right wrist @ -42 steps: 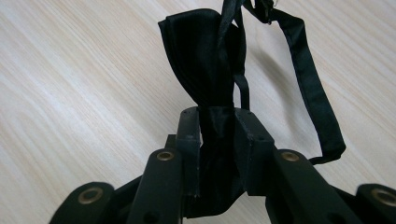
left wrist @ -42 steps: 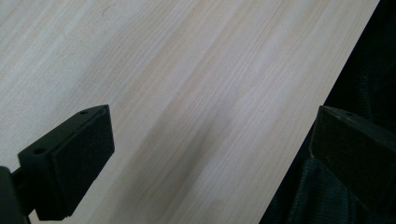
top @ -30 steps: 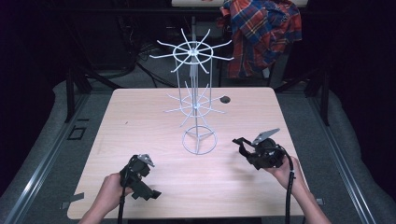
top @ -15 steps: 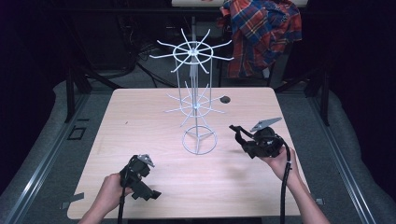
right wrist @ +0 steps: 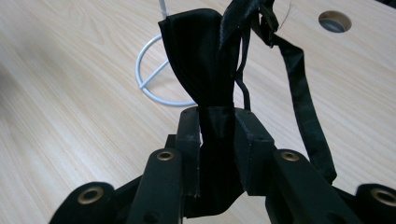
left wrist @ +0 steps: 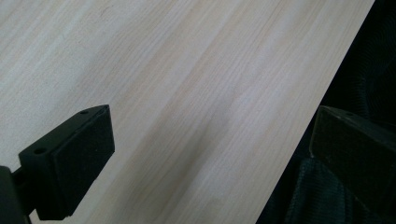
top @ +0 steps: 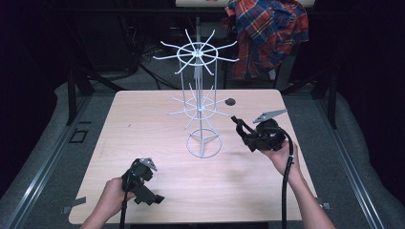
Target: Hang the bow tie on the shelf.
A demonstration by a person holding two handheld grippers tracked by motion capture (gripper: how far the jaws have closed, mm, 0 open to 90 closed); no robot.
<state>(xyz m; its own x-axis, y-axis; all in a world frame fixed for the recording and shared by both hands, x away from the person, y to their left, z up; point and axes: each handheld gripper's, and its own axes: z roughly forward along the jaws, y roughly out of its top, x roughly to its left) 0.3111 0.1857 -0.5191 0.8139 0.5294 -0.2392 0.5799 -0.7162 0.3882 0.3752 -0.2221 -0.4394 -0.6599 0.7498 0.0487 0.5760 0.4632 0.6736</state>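
While the left gripper (top: 143, 183) rests released at 7 o'clock on the pale wooden counter (top: 143, 124), the right gripper (top: 244, 129) has advanced toward the white wire carousel rack (top: 200, 102), jaws clenched on a black fabric bow tie (right wrist: 205, 65), probably for hanging.

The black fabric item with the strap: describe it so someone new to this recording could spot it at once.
Start at the white wire rack standing mid-table, then look just to its right, where the right gripper is raised. The black bow tie is pinched between its jaws, a thin strap dangling beside it. It is the sole soft, dark fabric thing over the pale wood.
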